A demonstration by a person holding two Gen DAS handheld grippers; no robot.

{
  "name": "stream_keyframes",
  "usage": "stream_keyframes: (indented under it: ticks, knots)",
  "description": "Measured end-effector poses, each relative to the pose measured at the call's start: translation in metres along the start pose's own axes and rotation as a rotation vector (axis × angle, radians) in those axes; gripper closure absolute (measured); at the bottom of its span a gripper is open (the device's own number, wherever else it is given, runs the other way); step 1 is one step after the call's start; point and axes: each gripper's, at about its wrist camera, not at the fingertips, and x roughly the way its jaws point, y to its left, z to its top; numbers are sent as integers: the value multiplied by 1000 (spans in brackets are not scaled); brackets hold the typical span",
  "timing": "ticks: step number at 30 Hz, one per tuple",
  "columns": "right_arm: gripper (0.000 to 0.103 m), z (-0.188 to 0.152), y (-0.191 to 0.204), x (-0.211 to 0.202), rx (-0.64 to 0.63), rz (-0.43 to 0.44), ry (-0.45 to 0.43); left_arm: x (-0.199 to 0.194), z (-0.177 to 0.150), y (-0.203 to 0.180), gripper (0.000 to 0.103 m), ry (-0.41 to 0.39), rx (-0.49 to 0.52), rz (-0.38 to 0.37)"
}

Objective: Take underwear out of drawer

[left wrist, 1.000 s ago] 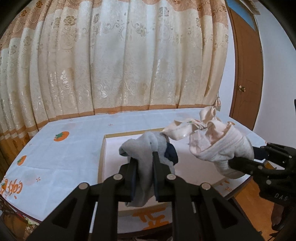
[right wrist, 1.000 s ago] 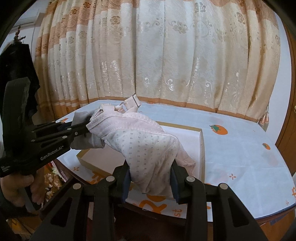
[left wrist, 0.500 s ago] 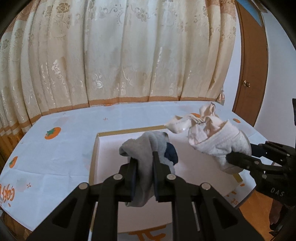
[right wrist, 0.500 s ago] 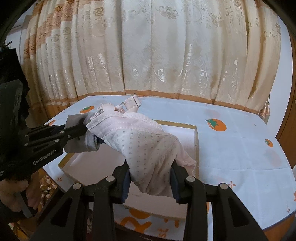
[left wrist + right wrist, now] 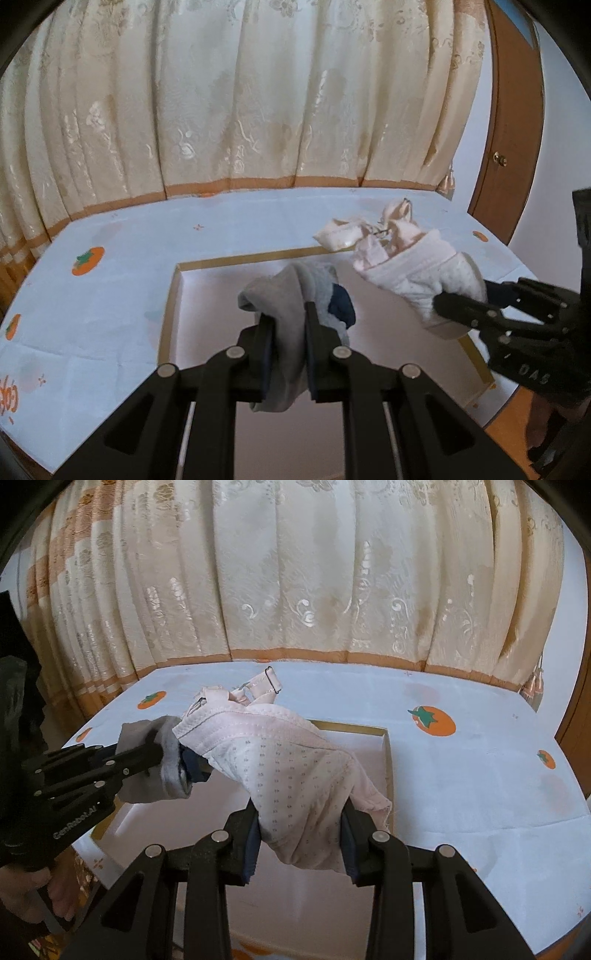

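Grey underwear [image 5: 284, 314] is clamped in your left gripper [image 5: 288, 354], jaws pinched narrow on it; the pale pink piece [image 5: 288, 768] fills your right gripper [image 5: 299, 845], jaws set wider around its bulk. Both hang above the open drawer [image 5: 170, 306] on the desk [image 5: 103, 295], so the lift looks done. Next, carry each clear of the rim and set it down. The pink roll's long axis runs away from your right jaws, pointing up-left, straps leading.
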Motion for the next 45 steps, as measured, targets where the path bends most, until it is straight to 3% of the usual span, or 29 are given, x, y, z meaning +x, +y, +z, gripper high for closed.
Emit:
stream_keyframes:
  ticks: [14, 31, 36, 42, 45]
  knots:
    - [63, 22, -28, 60, 58, -12, 102, 53, 23, 2, 91, 101, -32, -4]
    - [61, 37, -32, 97, 76, -27, 161, 89, 32, -3, 90, 168, -7, 11]
    - [57, 38, -30, 103, 84, -34, 166, 96, 28, -1, 84, 186, -9, 20]
    - [49, 37, -30, 105, 87, -46, 170, 96, 27, -2, 83, 188, -5, 7]
    - [41, 37, -28, 105, 75, -52, 179, 94, 26, -3, 72, 188, 5, 5]
